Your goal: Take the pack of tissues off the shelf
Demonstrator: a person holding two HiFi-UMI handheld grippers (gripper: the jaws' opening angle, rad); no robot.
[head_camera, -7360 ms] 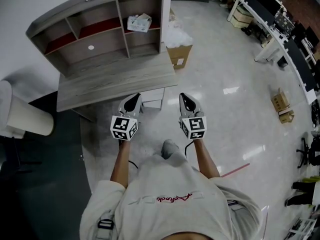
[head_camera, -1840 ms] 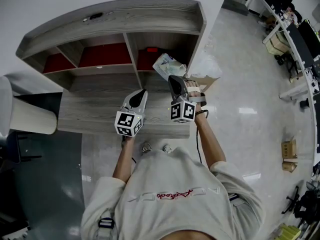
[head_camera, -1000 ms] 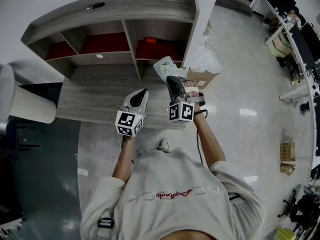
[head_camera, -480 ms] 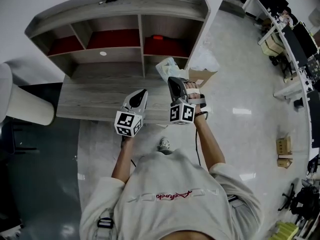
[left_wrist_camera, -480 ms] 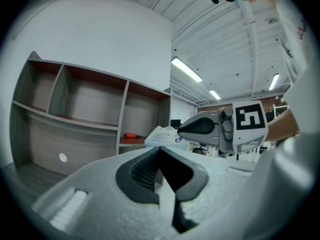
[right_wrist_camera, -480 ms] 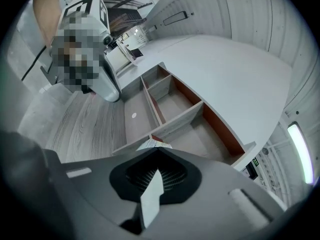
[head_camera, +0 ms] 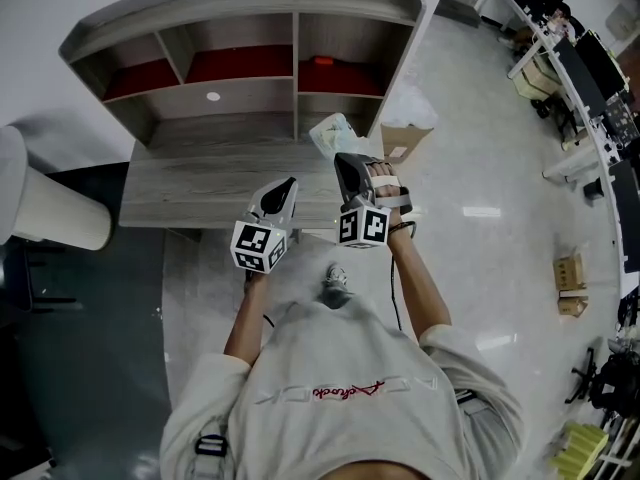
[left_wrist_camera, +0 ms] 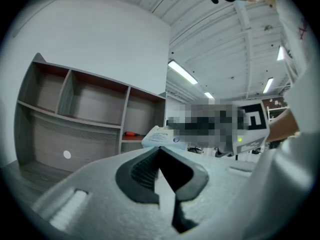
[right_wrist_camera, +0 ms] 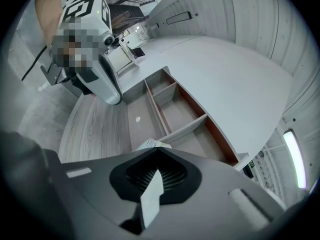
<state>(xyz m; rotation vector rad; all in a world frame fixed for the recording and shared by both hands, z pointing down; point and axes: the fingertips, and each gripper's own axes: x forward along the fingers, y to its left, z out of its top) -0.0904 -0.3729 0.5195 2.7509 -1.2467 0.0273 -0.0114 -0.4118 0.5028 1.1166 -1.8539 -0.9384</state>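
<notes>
Carries the left gripper (head_camera: pixel 288 184) above the surface (head_camera: pixel 190 183) with fingers pressed together on nothing, and beside it the right gripper (head_camera: pixel 340 158) with fingers pinching the pack of tissues (head_camera: pixel 333 133) by one edge, in the air. Has drawn back from the shelf (head_camera: pixel 240 28) within the last second, leaving the upper right compartment bare except for a small red object (head_camera: pixel 320 61). Seems almost finished with the task.

The desk surface (head_camera: pixel 200 183) is bare from left edge to right edge and open to reach from its front edge. Along its back edge stands the shelf (head_camera: pixel 250 8), its open-fronted bays split by dividers. A small red thing (head_camera: pixel 322 61) lies in the upper right bay. On the floor, a cardboard box (head_camera: pixel 398 144) stands just beside the right edge, and a white rounded thing (head_camera: pixel 50 208) stands by the left front corner.
</notes>
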